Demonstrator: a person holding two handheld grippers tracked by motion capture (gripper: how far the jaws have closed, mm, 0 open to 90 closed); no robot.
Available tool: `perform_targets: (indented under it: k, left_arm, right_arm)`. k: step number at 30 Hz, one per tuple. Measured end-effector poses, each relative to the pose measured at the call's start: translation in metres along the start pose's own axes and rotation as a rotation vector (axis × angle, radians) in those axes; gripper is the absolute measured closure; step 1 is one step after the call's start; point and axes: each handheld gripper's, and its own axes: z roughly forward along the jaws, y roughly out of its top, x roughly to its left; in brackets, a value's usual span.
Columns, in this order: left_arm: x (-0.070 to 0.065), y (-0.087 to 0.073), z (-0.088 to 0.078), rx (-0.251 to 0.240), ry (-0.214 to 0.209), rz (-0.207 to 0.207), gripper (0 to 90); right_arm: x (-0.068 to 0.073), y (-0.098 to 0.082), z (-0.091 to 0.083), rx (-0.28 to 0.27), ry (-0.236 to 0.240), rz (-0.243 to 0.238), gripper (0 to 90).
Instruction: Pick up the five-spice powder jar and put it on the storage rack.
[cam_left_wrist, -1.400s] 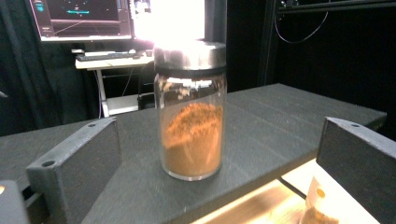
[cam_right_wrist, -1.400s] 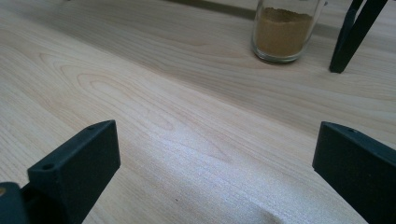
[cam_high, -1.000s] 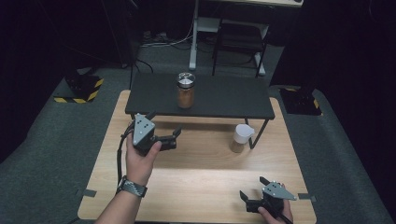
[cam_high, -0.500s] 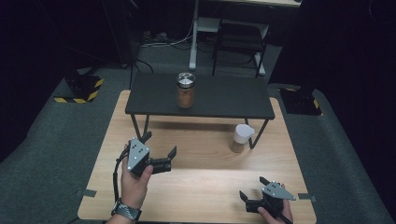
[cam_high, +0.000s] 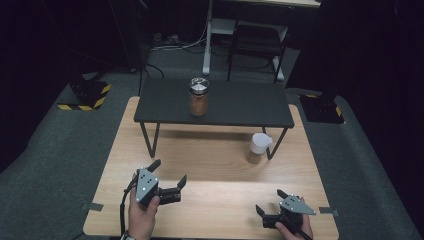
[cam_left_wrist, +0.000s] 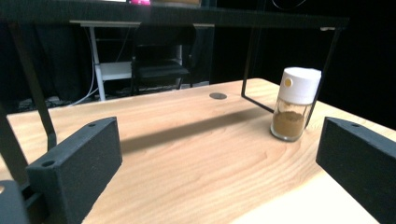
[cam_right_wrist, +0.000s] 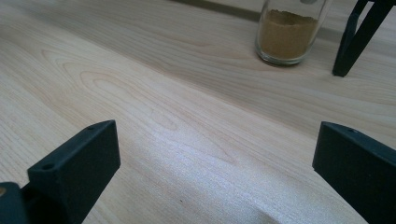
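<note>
Both grippers are sitting open and empty; the left gripper (cam_high: 169, 180) is pulling back toward the near edge, leaving the spice jar (cam_high: 258, 148) standing far right beside the shelf leg (cam_high: 276, 143), right gripper (cam_high: 270, 214) waiting.

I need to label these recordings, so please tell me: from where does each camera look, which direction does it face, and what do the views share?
High view: above the near table edge, looking forward and down; shows both hands, left tool, right tool.
Left gripper view: low over the wooden table, facing the white-capped spice jar between its open jaws.
Right gripper view: low, tilted down at the tabletop, jaws open.
Shared: all three views show that jar beside the black shelf's leg.
</note>
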Motion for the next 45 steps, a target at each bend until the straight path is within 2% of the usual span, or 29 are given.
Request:
perform_targets:
  k: [5,8,12,17,19,30,33,39,42,45]
  left_arm:
    - [0.001,-0.013,-0.005,0.023,0.001,-0.007,0.5]
    - [0.004,-0.021,-0.01,0.048,-0.02,-0.023,0.5]
    - [0.005,-0.029,-0.014,0.072,-0.011,-0.026,0.5]
    - [0.007,-0.038,-0.018,0.101,-0.012,-0.006,0.5]
    - [0.009,-0.041,-0.018,0.112,-0.009,-0.023,0.5]
    - [0.014,-0.054,-0.022,0.153,-0.018,-0.037,0.5]
    - [0.018,-0.056,-0.023,0.137,-0.045,-0.025,0.5]
    - [0.013,-0.05,-0.019,0.174,-0.045,0.033,0.5]
    - [0.011,-0.05,-0.019,0.171,-0.038,0.036,0.5]
    - [0.011,-0.05,-0.019,0.171,-0.043,0.037,0.5]
  right_arm:
    - [0.0,0.0,0.0,-0.002,0.0,-0.002,0.5]
    - [0.0,0.0,0.0,-0.001,0.0,-0.003,0.4]
    - [0.0,0.0,0.0,0.0,0.001,-0.003,0.5]
    - [0.001,0.0,0.0,-0.002,-0.003,-0.009,0.5]
    - [0.002,0.0,0.0,-0.001,-0.007,-0.01,0.5]
    - [0.007,0.0,0.0,0.0,-0.028,-0.015,0.5]
    - [0.008,-0.001,0.0,-0.004,-0.037,-0.012,0.5]
    - [0.009,0.0,0.0,0.001,-0.047,-0.003,0.5]
    - [0.009,0.002,0.001,0.007,-0.047,0.011,0.5]
    - [0.01,0.003,0.002,0.012,-0.047,0.003,0.5]
